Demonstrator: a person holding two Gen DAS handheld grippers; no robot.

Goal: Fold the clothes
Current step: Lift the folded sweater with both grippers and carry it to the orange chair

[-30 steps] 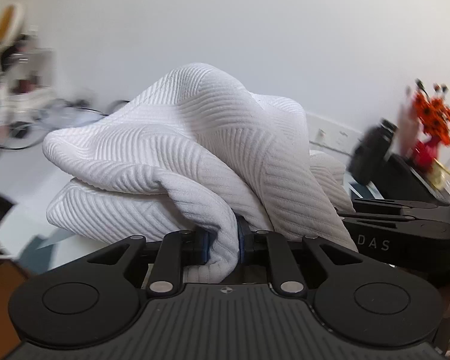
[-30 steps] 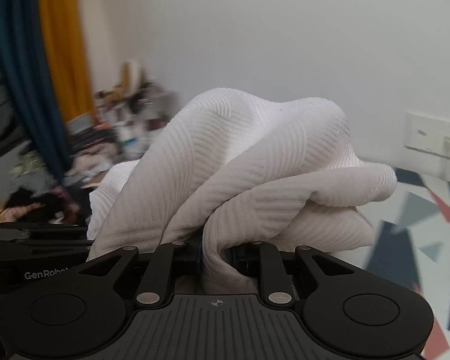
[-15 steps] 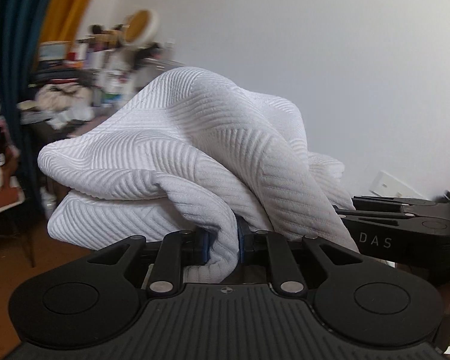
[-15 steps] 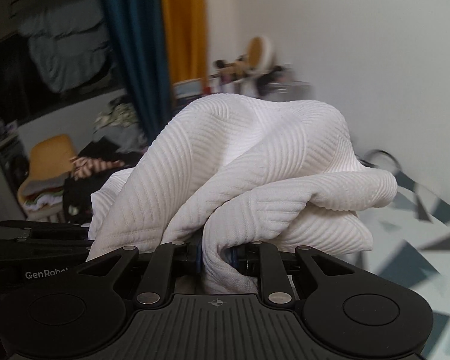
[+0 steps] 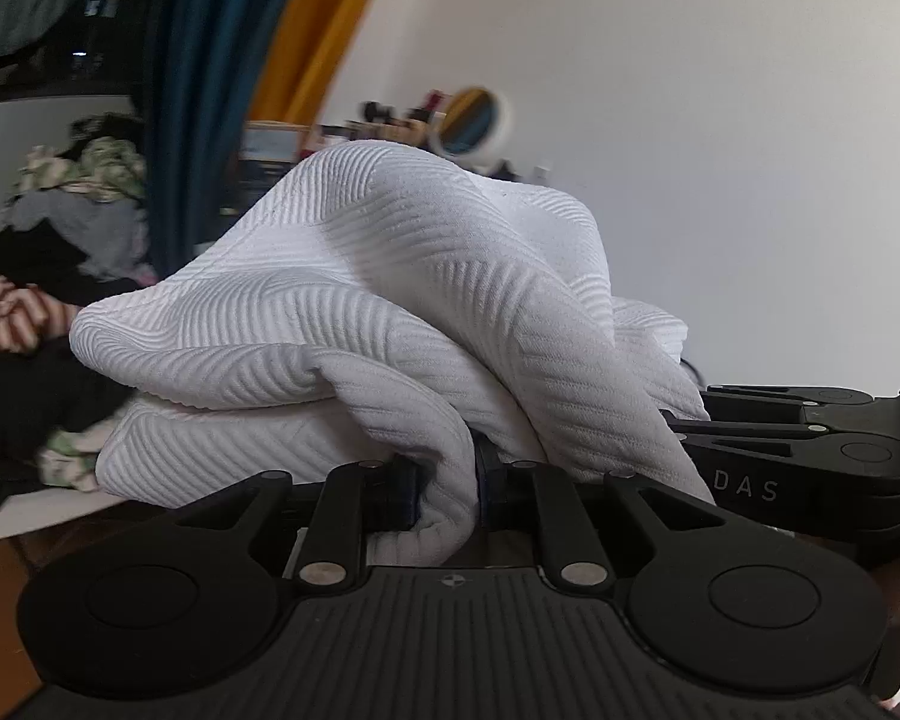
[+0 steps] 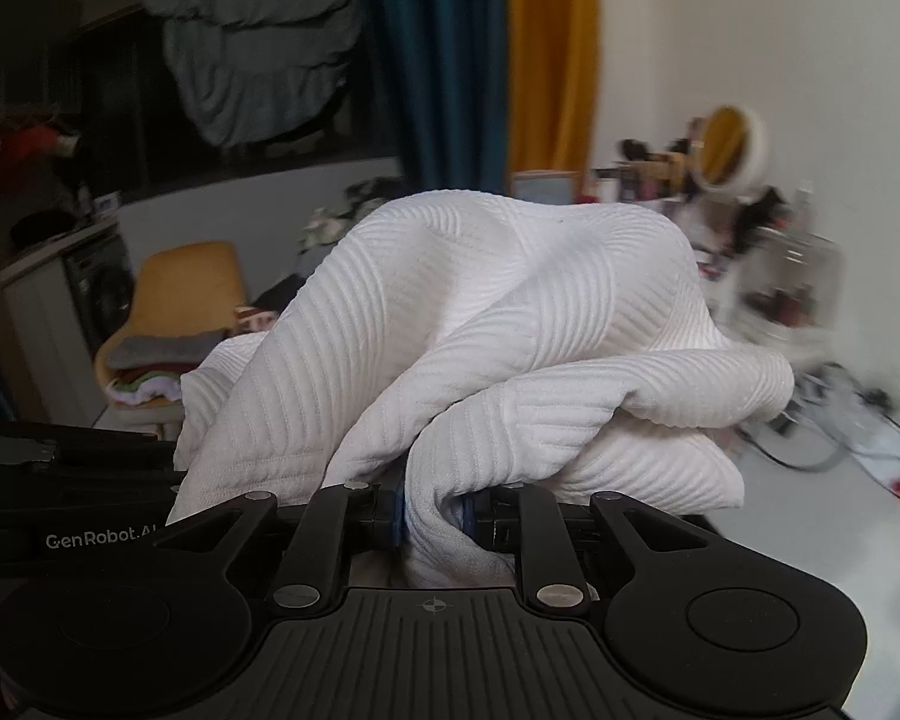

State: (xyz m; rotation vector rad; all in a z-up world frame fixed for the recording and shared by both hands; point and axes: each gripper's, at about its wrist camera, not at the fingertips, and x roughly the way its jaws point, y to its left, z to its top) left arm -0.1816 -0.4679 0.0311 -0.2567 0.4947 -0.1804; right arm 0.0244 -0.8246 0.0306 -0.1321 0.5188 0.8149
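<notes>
A white ribbed garment [image 5: 390, 324] is bunched up in the air and fills the middle of both wrist views. My left gripper [image 5: 447, 489] is shut on a fold of it. The right gripper's black body [image 5: 810, 450] shows at the right edge of the left wrist view, close beside. In the right wrist view the same white garment [image 6: 510, 324] heaps over my right gripper [image 6: 432, 519], which is shut on another fold. The left gripper's body [image 6: 72, 498] lies at the left edge there. The fingertips are hidden in cloth.
Behind the garment are a blue curtain [image 6: 426, 60] and an orange curtain [image 6: 549, 54], a yellow chair [image 6: 174, 300] stacked with folded clothes, a heap of mixed clothes [image 5: 48, 276], a cluttered shelf with a round mirror [image 6: 729, 147], and a white table surface [image 6: 810, 516].
Both grippers swung left together with the garment held. The background shifted from the wall, patterned cloth and flowers to the curtains, chair and clothes heap. The grip on the cloth is unchanged.
</notes>
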